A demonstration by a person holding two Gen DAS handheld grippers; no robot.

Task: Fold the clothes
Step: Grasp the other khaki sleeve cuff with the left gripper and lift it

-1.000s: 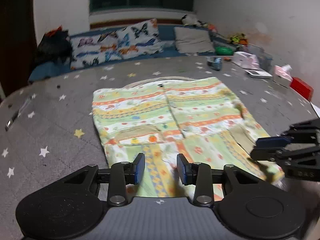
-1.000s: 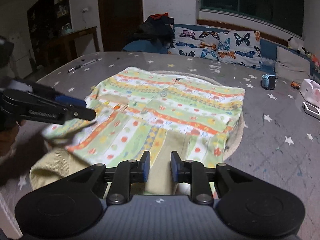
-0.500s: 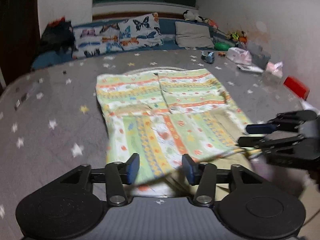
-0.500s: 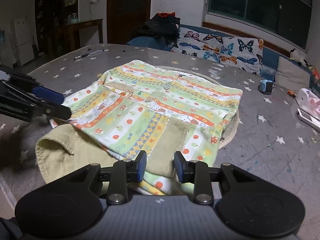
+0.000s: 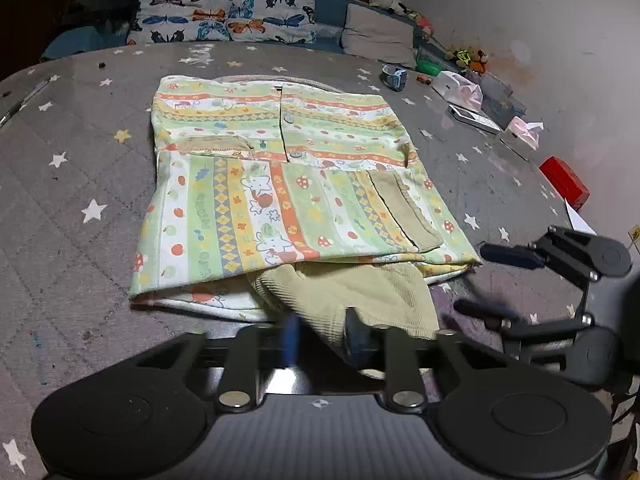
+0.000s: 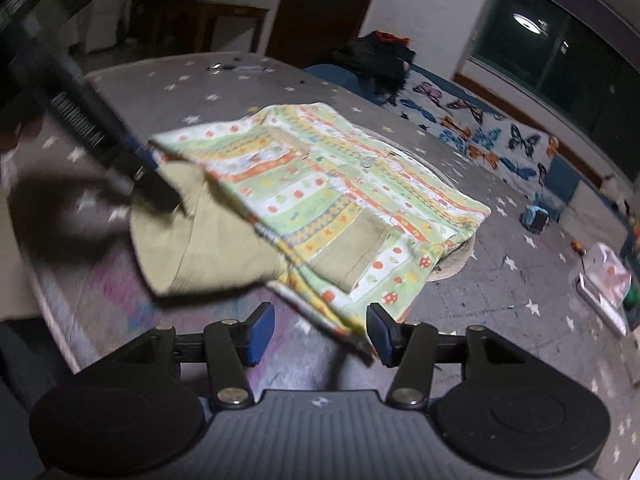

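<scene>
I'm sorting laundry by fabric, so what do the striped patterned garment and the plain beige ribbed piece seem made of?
Striped patterned garment: likely soft printed cotton knit, matte, draping limply. Plain beige ribbed piece: looks like corduroy or rib knit, with fine parallel ridges; which one is unclear.

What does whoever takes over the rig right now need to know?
Left gripper: at the near edge, fingers either side of the khaki ribbed cloth; too blurred to tell whether it grips.
Right gripper: open, empty, by the near right corner of the patterned garment.
Garment: lies on the star-patterned surface, its lower part folded up over the buttoned front.
Left to do: the khaki cloth sticks out from under the near edge; it probably needs tucking in, then a further fold.
</scene>
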